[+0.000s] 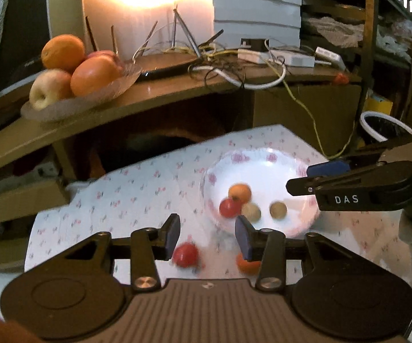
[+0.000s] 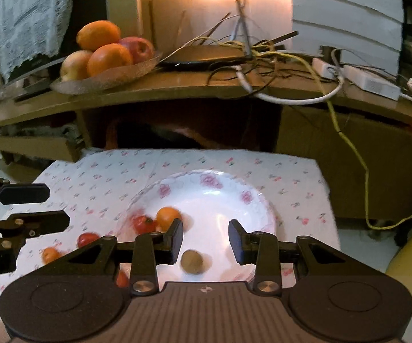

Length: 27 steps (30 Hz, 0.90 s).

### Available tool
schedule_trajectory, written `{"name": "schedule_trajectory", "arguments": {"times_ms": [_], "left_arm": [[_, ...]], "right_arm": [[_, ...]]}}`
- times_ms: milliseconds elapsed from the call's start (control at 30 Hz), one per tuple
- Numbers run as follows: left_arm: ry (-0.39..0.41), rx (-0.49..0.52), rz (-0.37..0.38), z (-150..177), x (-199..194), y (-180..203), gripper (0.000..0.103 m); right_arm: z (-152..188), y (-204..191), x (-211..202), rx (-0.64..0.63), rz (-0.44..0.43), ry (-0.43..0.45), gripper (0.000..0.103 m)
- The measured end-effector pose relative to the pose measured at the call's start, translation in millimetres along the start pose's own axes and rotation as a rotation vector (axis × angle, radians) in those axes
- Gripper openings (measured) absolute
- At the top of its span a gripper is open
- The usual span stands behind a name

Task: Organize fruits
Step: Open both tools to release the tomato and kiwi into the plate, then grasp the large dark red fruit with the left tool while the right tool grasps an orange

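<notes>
Left wrist view takes in the biggest thing first: the white tablecloth with small pink flowers (image 1: 137,188) over a low table, with a brown wooden shelf (image 1: 177,91) behind it carrying a glass dish of large oranges and apples (image 1: 71,71). On the right half of the cloth sits the white plate with a pink floral rim (image 1: 263,168). It holds four small fruits: an orange one (image 1: 240,193) and a red one (image 1: 228,207) touching at the left, then two brownish-green ones (image 1: 278,210) nearer the middle. Off the plate, near the camera, lie a loose red fruit (image 1: 185,254) and a loose orange fruit (image 1: 247,263) on the cloth.

Both grippers are released and empty. The left gripper (image 1: 207,235) hangs above the cloth with the loose red fruit just below its left finger. The right gripper (image 2: 206,241) hovers over the plate's near edge, with one brownish-green fruit (image 2: 192,261) lying free under the gap.

Right wrist view shows the two loose fruits left of the plate, and a third reddish one mostly hidden behind the gripper body.

The round fruits could roll: a finger nudging one sideways may send it off the near edge of the cloth. The two grippers work close together at the plate and could knock each other or push fruit back out.
</notes>
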<state>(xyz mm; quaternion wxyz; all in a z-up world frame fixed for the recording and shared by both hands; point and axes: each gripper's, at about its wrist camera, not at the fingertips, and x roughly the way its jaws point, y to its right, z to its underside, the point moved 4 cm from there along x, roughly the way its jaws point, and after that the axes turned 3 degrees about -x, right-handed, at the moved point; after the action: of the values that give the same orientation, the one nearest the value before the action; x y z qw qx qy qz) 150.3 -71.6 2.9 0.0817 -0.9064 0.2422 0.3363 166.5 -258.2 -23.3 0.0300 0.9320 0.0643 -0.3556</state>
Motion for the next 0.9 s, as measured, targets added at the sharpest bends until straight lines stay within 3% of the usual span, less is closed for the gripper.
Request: {"name": "schedule_trajectory", "arguments": {"times_ms": [267,500,733,900], "left_arm": [[-0.076,-0.033,-0.021,34,-16,-4,0.048],[-0.109,-0.009,0.011,56,-12,3,0.049],[-0.147,-0.018,0.035,66,3,-9,0.049],[-0.160,0.045,0.041,71,12,-6,0.049]], "right_arm": [[22,-47,-11,-0.077,-0.077,-0.062,0.040],[44,-57,-25,-0.015,-0.075,-0.114,0.043],[53,-61,8,0.036,-0.107,-0.184,0.043],[50,-62,18,0.038,-0.116,-0.173,0.043]]}}
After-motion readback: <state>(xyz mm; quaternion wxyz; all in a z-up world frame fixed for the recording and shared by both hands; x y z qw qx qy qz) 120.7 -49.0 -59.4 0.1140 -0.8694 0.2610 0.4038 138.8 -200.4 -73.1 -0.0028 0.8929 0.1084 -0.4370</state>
